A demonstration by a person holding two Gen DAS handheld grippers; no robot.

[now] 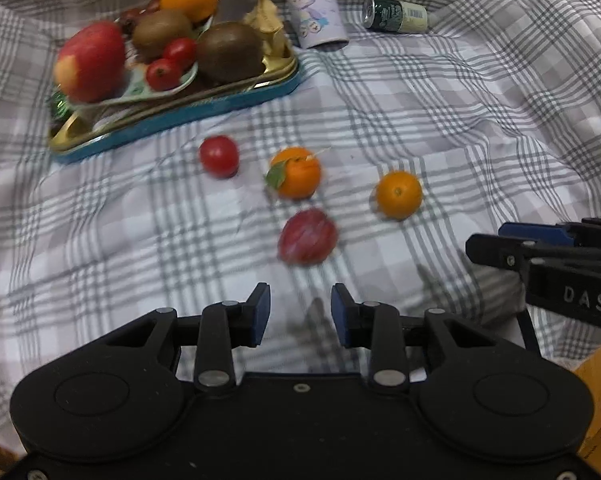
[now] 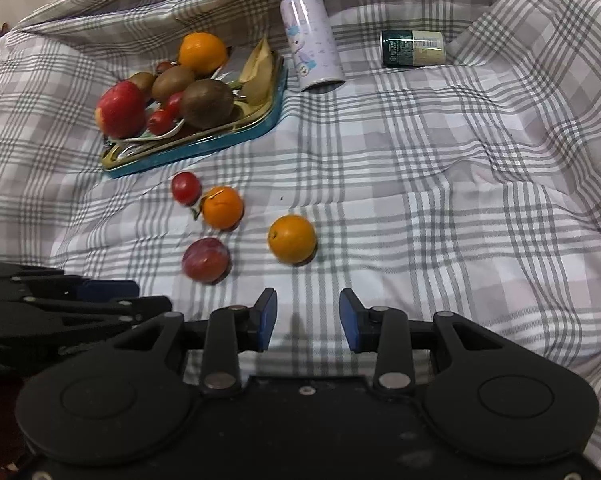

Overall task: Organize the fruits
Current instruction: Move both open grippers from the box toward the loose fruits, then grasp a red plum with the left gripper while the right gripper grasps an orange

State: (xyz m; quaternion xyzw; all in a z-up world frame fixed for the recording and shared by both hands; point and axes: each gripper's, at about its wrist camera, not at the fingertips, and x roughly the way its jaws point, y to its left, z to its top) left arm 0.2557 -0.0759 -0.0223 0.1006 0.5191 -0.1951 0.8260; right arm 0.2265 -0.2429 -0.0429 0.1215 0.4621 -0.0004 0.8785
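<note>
Both tools hung empty, jaws apart: the left gripper [image 1: 300, 316] just short of the plum [image 1: 307, 236], the right gripper [image 2: 307, 318] beside it. Beyond the plum lay two oranges and a tomato [image 1: 219, 156], then the heaped tray [image 1: 180, 120]. Soft bedding could let the plum roll; the pile might spill.
</note>
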